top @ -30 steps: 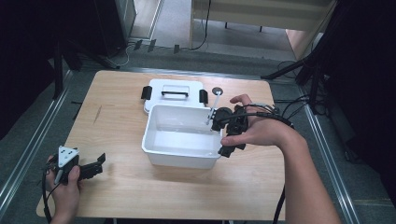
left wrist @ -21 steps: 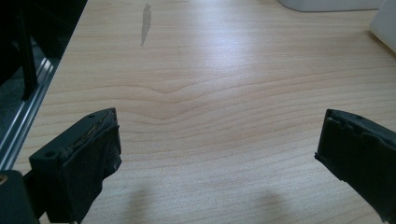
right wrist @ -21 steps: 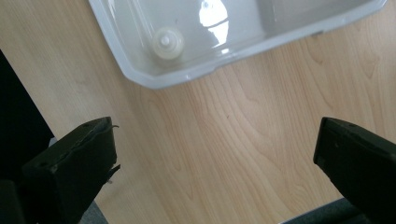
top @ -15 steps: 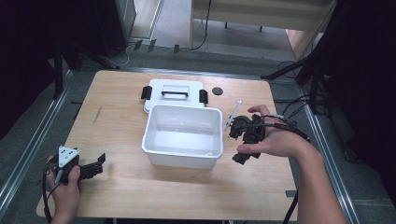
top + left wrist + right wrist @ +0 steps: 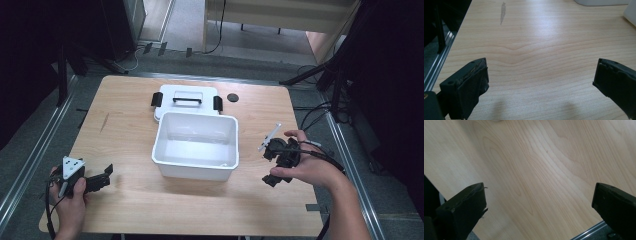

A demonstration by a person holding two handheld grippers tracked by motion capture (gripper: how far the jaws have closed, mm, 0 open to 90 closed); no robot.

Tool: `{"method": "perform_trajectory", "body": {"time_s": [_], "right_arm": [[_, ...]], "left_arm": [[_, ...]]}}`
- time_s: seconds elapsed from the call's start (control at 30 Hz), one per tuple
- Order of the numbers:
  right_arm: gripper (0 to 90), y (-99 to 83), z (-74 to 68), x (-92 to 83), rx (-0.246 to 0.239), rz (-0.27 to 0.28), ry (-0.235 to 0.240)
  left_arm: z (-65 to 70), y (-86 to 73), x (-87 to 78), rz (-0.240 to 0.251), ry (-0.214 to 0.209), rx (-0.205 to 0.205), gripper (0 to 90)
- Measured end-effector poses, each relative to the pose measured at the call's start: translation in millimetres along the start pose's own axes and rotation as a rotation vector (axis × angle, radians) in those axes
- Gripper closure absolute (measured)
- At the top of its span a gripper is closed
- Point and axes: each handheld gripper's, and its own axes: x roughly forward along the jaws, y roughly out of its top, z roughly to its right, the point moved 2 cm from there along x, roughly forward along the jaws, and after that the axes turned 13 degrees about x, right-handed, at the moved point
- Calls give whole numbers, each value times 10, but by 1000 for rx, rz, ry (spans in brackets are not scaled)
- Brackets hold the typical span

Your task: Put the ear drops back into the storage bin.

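Resting the left claw [image 5: 102, 176] low at about seven o'clock on the pale wooden bench [image 5: 130, 210], jaws standing wide apart with nothing but wood grain between them, probably parked out of the way while the other hand is working. Hovering the right claw [image 5: 269, 166] at about four o'clock, just beside the right wall of the white rectangular plastic tub [image 5: 196, 145] without touching it; jaws likewise spread wide and gripping nothing, tilted down toward bare bench near the front edge.

Sitting open-topped at the middle of the bench, the tub, looking empty inside, so likely waiting to be filled or closed. Lying flat against its far wall at twelve o'clock, the flat white plastic lid [image 5: 186, 102], black handle facing up, probably put there to be within easy reach. Lying apart at about one o'clock, the small dark round disc [image 5: 232, 97], purpose impossible to tell.

Counting up: two claws, one tub, one lid carrying one handle and two black side latches, one disc.
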Motion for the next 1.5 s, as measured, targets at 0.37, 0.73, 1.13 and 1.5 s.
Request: {"method": "perform_trajectory", "body": {"time_s": [0.37, 0.73, 1.13, 1.5], "right_arm": [[0, -373, 179, 308, 143, 72, -26], [0, -768, 303, 592, 349, 260, -5], [0, -1179, 252, 963, 573, 542, 61], [0, -1413, 239, 963, 762, 909, 10]], "left_arm": [[1, 0, 0, 1, 7, 0, 1], [-1, -1, -1, 3, 5, -4, 1], [-6, -1, 2, 0, 6, -11, 1], [3, 4, 12, -6, 14, -8, 1]]}}
